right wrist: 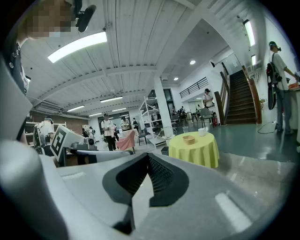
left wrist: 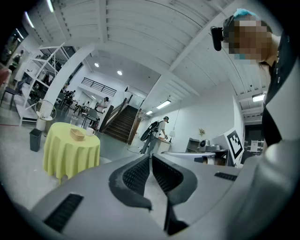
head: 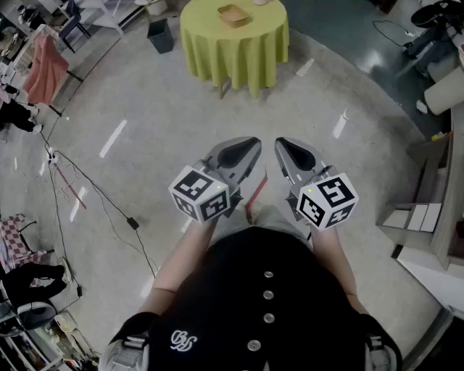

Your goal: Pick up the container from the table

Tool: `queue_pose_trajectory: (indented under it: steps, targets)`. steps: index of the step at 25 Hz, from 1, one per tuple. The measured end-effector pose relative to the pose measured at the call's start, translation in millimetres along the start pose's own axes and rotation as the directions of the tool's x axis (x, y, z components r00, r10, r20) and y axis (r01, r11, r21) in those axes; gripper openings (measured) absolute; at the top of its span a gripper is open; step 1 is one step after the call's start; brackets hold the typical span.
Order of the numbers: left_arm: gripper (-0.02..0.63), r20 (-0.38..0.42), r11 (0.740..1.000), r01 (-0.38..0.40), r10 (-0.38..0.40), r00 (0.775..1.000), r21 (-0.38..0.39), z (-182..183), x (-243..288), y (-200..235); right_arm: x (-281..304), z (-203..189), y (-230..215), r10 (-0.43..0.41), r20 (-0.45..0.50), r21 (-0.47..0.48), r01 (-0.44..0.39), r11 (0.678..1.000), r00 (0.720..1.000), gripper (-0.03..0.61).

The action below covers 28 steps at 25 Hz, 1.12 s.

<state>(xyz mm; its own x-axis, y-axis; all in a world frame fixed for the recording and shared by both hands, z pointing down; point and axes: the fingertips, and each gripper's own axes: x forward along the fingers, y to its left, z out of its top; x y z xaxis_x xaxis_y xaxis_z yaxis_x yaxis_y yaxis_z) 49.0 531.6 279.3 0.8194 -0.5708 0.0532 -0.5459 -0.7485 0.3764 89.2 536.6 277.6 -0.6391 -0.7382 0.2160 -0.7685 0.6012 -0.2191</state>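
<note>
A small wooden container [head: 234,15] lies on a round table with a yellow-green cloth [head: 235,51], far ahead across the floor. The same container [left wrist: 77,135] shows in the left gripper view beside a white cup [left wrist: 90,131], and the container [right wrist: 189,139] shows small in the right gripper view too. My left gripper [head: 250,144] and right gripper [head: 281,145] are held side by side in front of my body, well short of the table. Both are shut with nothing between their jaws.
A dark bin [head: 160,35] stands left of the table. Cables [head: 94,188] trail over the floor at the left. Shelving and boxes [head: 428,210] line the right side. People [left wrist: 157,133] stand further back, near a staircase [right wrist: 241,101].
</note>
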Motion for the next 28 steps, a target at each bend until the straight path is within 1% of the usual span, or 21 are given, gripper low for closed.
queue_pose_trajectory:
  steps: [3,8,16,18,22,26,28]
  targets:
    - [0.029,0.002,1.0,-0.001,0.001,1.0,-0.007,-2.7,3.5,0.2,4.6,1.0,-3.5,0.002,0.011,0.0,-0.002,1.0,1.0,0.002]
    - [0.029,-0.019,1.0,0.016,-0.016,1.0,-0.009,-7.2,7.1,3.2,11.7,2.6,-5.7,-0.009,0.02,0.011,0.008,1.0,1.0,0.002]
    - [0.029,-0.001,1.0,0.027,-0.027,1.0,-0.008,8.1,8.8,18.6,31.6,5.9,1.3,0.006,0.018,-0.006,-0.006,1.0,1.0,0.002]
    - [0.029,-0.001,0.999,0.03,-0.03,1.0,-0.011,9.2,7.8,24.2,37.6,6.3,2.2,0.004,0.026,0.009,-0.005,1.0,1.0,0.003]
    - [0.029,-0.002,0.999,0.024,-0.024,1.0,-0.027,9.6,4.1,38.4,46.4,6.7,-3.1,-0.041,0.05,0.042,0.039,0.998,0.998,0.003]
    - [0.029,0.017,0.995,0.023,-0.021,1.0,-0.096,11.3,4.0,52.2,56.1,6.8,-9.4,-0.088,0.058,0.063,0.085,0.994,0.994,0.003]
    - [0.029,0.021,0.994,0.021,-0.019,1.0,-0.11,10.9,5.1,58.2,61.5,4.2,-12.4,-0.097,0.054,0.072,0.093,0.993,0.994,0.003]
